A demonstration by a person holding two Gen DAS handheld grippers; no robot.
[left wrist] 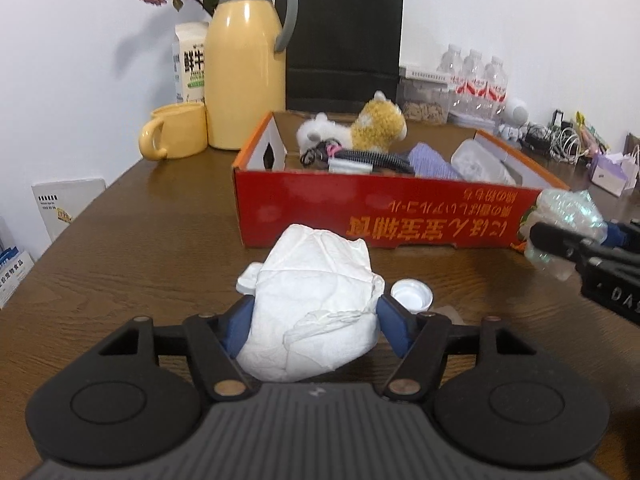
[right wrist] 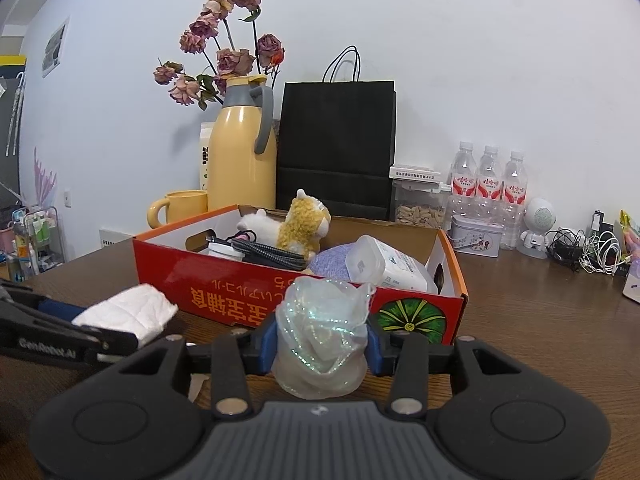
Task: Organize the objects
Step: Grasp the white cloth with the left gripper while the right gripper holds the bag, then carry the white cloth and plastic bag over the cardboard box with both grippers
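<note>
My left gripper [left wrist: 316,312] is shut on a crumpled white tissue [left wrist: 316,304] just above the brown table, in front of the red cardboard box [left wrist: 360,216]. My right gripper [right wrist: 322,338] is shut on a crumpled iridescent plastic wrapper [right wrist: 324,332], near the box's front right corner. The wrapper shows at the right edge of the left wrist view [left wrist: 568,216]; the tissue shows at the left of the right wrist view [right wrist: 128,312]. The box [right wrist: 240,300] holds a plush toy [right wrist: 300,224], a cable, a purple cloth and a white plastic container. A white bottle cap [left wrist: 412,294] lies on the table beside the tissue.
Behind the box stand a yellow thermos [left wrist: 244,76], a yellow mug [left wrist: 176,132], a milk carton [left wrist: 190,64], a black paper bag [left wrist: 344,40] and water bottles [right wrist: 488,184]. Cables and small items [right wrist: 580,248] crowd the back right. Boxes [left wrist: 64,204] sit beyond the table's left edge.
</note>
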